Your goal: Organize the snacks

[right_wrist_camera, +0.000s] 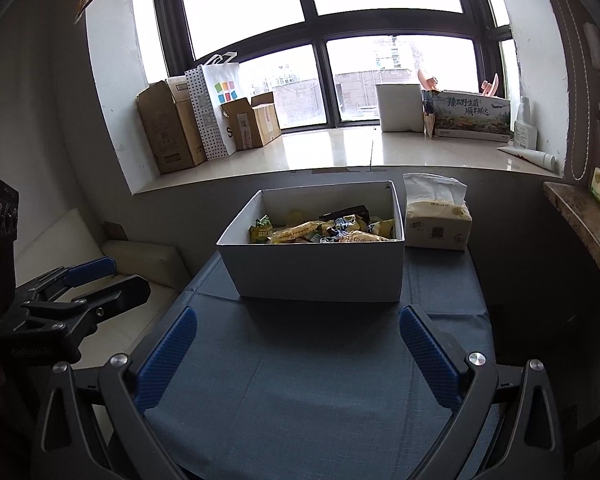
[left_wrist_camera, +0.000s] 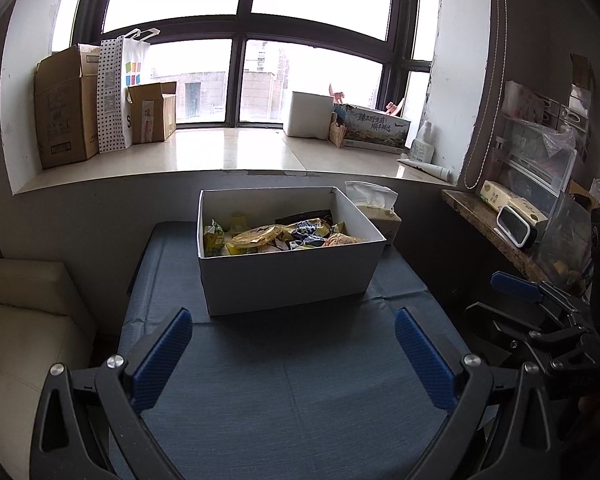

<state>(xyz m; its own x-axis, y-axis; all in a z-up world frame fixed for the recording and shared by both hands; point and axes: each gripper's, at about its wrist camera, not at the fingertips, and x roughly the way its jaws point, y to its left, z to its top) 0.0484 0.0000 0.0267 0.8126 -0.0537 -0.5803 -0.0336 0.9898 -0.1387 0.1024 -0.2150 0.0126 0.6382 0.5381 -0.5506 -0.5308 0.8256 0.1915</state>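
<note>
Brimming with wrapped snacks, white box sits open-topped.

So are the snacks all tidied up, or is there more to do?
It looks almost finished, or maybe not begun. The snack packets all lie in a loose heap inside the white box; none show on the blue tablecloth. Nothing is in hand: the left gripper and right gripper are both open and hold nothing. If sorting is wanted, the heap isn't sorted yet.
</note>
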